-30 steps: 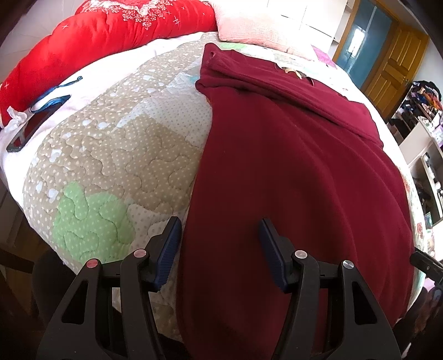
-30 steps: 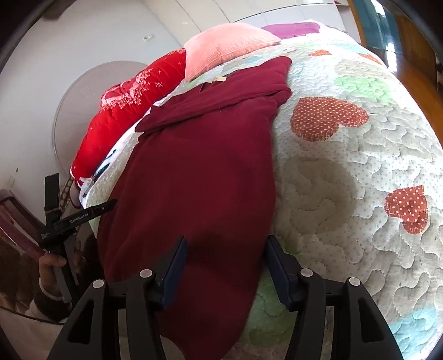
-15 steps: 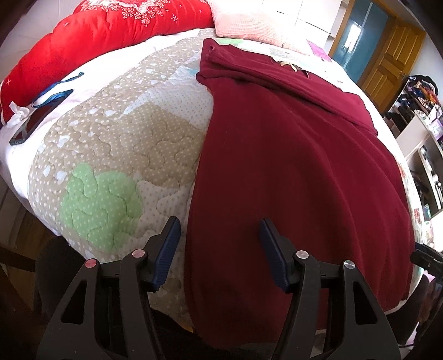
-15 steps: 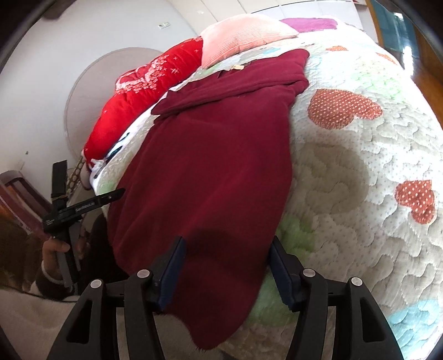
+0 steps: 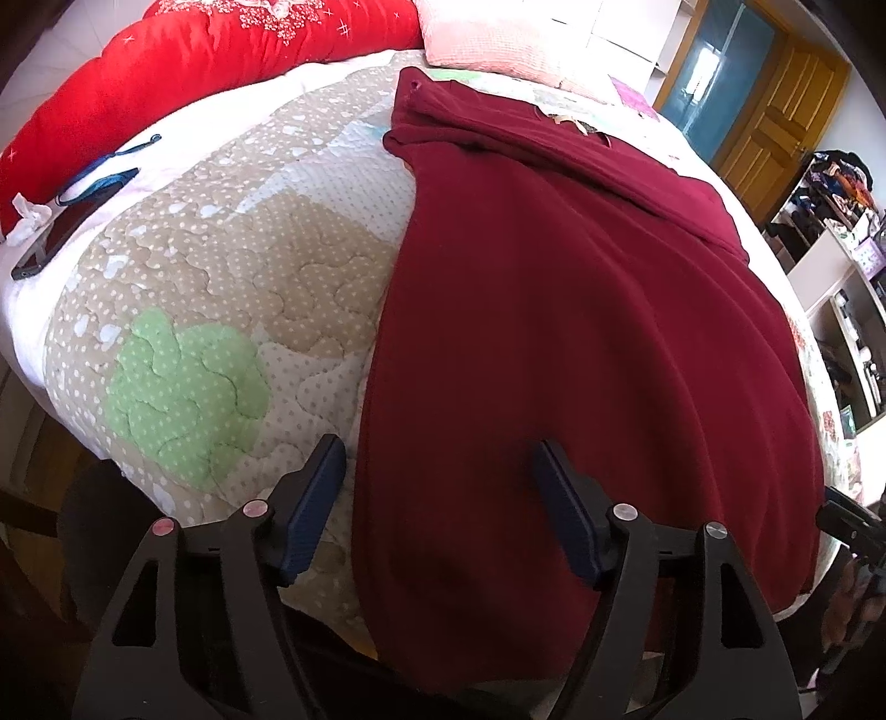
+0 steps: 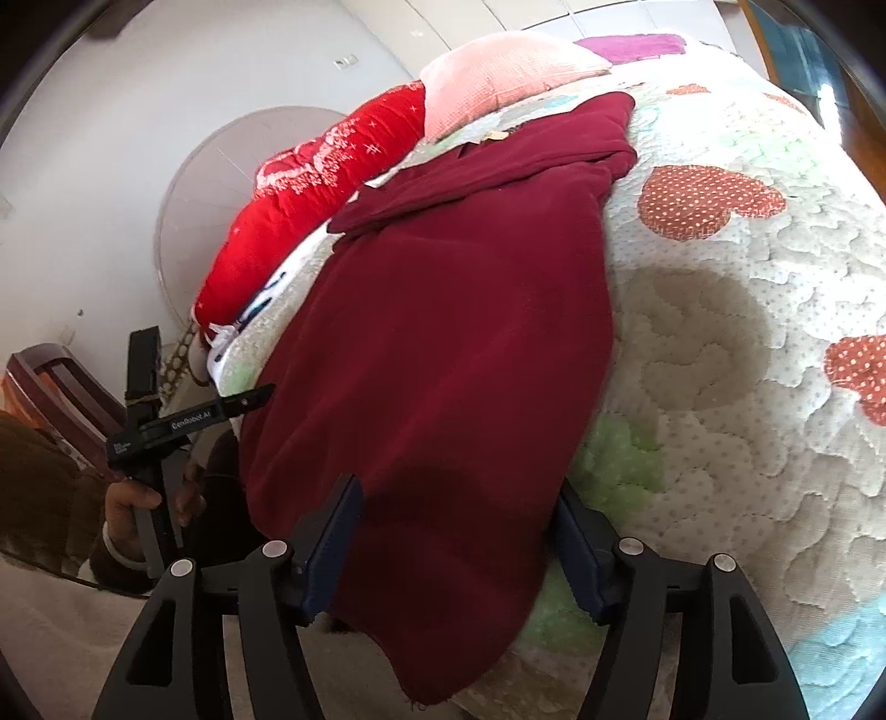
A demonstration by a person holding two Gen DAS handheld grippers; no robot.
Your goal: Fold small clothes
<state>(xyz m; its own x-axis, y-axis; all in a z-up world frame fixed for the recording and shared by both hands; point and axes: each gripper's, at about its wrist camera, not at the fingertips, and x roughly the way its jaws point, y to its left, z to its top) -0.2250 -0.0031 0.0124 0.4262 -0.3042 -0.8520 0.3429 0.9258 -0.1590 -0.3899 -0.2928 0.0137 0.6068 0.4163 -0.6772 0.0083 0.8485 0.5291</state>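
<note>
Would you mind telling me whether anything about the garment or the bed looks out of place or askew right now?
Yes: the maroon garment overhangs the near edge of the quilt, its lower corner dangling unsupported. A phone and crumpled tissue also lie by the red duvet.

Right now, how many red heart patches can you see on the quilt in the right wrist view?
2: a large red heart patch right of the maroon garment, and a second heart patch at the right edge, partly cut off. Others may be hidden.
</note>
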